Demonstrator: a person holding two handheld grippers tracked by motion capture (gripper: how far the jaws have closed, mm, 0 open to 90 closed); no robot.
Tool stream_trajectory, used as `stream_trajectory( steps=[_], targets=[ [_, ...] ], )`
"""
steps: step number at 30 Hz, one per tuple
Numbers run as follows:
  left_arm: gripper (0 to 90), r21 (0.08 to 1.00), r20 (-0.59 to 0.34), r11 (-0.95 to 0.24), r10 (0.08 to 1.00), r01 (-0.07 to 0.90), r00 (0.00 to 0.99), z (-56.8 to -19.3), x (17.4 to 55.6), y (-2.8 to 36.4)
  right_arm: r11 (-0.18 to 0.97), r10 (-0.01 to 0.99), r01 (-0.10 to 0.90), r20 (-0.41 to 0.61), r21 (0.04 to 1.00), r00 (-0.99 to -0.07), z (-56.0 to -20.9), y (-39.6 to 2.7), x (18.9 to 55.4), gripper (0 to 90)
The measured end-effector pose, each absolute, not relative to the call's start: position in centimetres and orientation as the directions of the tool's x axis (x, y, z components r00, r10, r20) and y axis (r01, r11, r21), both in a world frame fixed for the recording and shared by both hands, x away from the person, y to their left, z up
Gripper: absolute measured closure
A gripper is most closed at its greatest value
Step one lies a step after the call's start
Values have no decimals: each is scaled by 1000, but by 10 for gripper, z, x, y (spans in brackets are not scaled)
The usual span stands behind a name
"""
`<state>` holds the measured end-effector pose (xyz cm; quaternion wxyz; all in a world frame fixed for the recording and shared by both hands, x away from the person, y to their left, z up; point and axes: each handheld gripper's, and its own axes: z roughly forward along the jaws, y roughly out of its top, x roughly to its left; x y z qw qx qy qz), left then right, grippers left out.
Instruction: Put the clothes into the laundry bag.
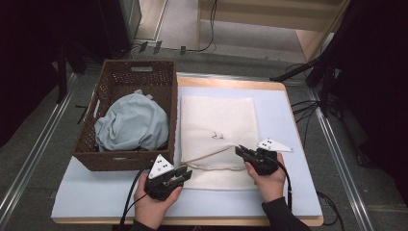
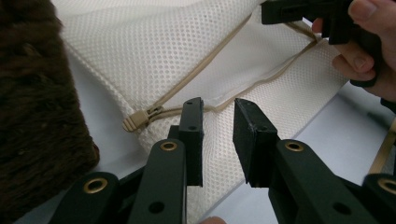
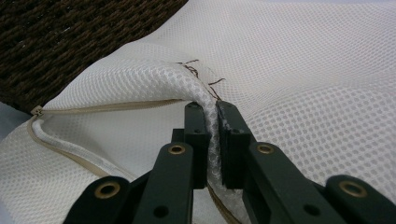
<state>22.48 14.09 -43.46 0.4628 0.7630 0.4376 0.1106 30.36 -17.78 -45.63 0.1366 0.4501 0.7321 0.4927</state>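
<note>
At the near edge of the table [image 1: 96, 202], the left gripper [image 1: 185, 174] is seen in the person's left hand [image 1: 151, 204], just off the near left corner of the white mesh laundry bag [image 1: 216, 130]. Its jaws are parted by a narrow gap and nothing is clamped between them; the bag's mesh and zipper line are seen just beyond the tips, and the beige zipper pull [image 2: 140, 119] lies a little to the left of them in the left gripper view. No earlier picture is offered, so only this stance is reported.

A little farther in, toward the right edge, the right gripper [image 1: 242, 151] is held in the right hand [image 1: 269, 180]. Its jaws are pinched on a fold of the bag's upper mesh layer beside the zipper [image 3: 112, 106], and that edge is lifted, so the mouth of the bag is held open.

The bag itself is spread flat over the middle of the table, reaching to the far edge.

On the left side, a dark woven basket [image 1: 115, 161] is set touching the bag's left edge, with a bundle of pale blue cloth [image 1: 132, 122] heaped inside.
</note>
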Motion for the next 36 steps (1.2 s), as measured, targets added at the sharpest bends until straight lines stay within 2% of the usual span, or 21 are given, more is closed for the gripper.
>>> stream_trajectory(
  steps=[14, 23, 36],
  targets=[
    [737, 826, -230, -156, 783, 541, 577, -414, 223, 149, 118, 797, 531, 239, 839, -554, -459, -178, 304, 847],
    [843, 842, -198, -157, 800, 516, 566, -399, 223, 150, 122, 798, 535, 238, 836, -554, -459, -178, 304, 847],
    [817, 854, -210, -120, 810, 506, 547, -383, 233, 161, 128, 799, 539, 236, 832, -553, -462, -178, 304, 848]
  ],
)
